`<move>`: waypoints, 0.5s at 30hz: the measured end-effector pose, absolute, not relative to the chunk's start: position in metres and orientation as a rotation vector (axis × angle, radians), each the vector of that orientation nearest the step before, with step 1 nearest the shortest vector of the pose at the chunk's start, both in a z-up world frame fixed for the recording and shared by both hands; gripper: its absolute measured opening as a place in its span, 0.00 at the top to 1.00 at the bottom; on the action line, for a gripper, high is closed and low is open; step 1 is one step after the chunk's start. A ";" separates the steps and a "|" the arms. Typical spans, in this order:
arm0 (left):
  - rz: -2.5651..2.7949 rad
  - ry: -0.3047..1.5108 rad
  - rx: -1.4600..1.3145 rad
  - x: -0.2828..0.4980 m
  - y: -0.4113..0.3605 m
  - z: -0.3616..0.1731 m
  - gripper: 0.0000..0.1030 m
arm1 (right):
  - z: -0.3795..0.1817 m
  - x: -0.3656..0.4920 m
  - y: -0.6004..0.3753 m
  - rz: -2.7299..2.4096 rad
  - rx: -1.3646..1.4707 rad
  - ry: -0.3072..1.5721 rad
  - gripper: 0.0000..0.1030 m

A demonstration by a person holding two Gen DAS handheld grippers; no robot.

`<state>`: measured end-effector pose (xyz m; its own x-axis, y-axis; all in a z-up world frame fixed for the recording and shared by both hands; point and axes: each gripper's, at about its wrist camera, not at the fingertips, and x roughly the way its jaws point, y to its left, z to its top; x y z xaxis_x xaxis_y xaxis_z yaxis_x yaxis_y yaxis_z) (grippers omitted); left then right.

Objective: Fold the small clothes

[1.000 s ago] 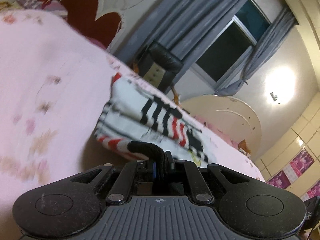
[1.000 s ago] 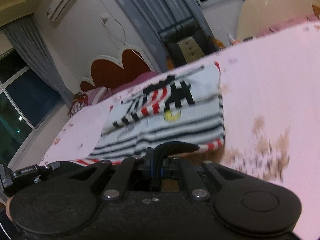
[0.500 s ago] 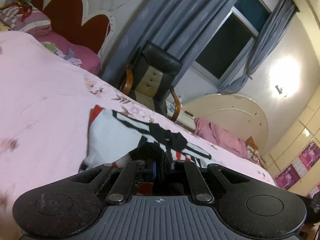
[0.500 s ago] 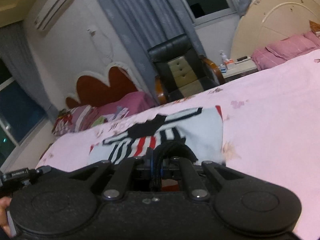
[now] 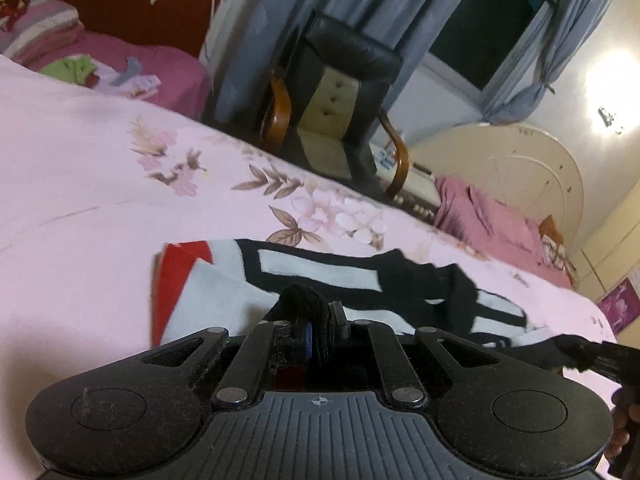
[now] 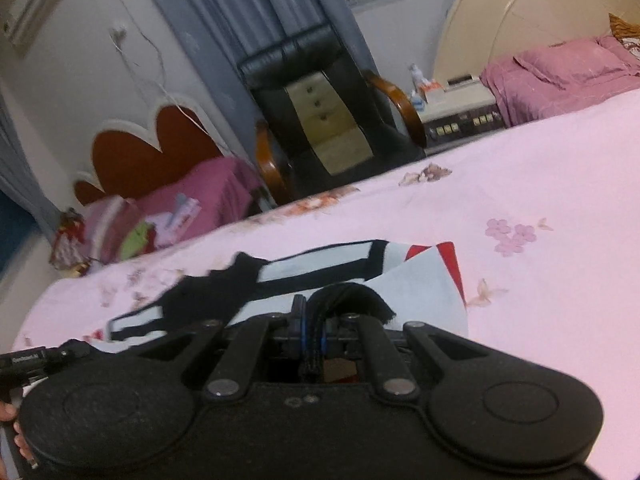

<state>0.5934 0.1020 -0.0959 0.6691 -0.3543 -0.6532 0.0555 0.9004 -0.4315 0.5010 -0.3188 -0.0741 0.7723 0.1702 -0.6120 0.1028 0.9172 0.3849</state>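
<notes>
Pink floral bed with a folded shirt.
Both grippers' jaws meet low against the shirt's near edge; whether they pinch it is unclear.

Small garment: white knit with bold black bands and red corner trim, folded flat. It lies on the pink floral bedspread, the red-trimmed corner outermost. Its near edge is hidden from both wrist views.
</notes>
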 end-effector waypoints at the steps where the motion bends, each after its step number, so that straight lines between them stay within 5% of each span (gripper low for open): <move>1: -0.250 0.803 -0.391 0.597 0.100 -0.100 0.92 | -0.079 0.508 -0.320 0.030 0.422 0.704 0.94; 4: -0.259 0.741 -0.363 0.602 0.093 -0.107 0.92 | -0.094 0.525 -0.323 0.011 0.413 0.731 0.94; 7: -0.237 0.702 -0.330 0.606 0.084 -0.109 0.80 | -0.101 0.532 -0.319 0.015 0.372 0.729 0.91; 9: -0.233 0.659 -0.321 0.608 0.083 -0.107 0.41 | -0.100 0.534 -0.316 0.020 0.338 0.707 0.85; 10: -0.204 0.621 -0.308 0.605 0.083 -0.103 0.07 | -0.097 0.531 -0.315 0.024 0.333 0.691 0.78; 11: -0.178 0.571 -0.293 0.601 0.083 -0.099 0.00 | -0.095 0.529 -0.316 0.023 0.335 0.670 0.67; 12: -0.189 0.552 -0.298 0.600 0.086 -0.096 0.00 | -0.093 0.530 -0.318 0.015 0.334 0.654 0.58; 13: -0.203 0.554 -0.315 0.602 0.089 -0.094 0.01 | -0.090 0.527 -0.319 -0.007 0.326 0.634 0.39; 15: -0.212 0.572 -0.302 0.605 0.092 -0.092 0.13 | -0.086 0.522 -0.324 -0.009 0.327 0.591 0.42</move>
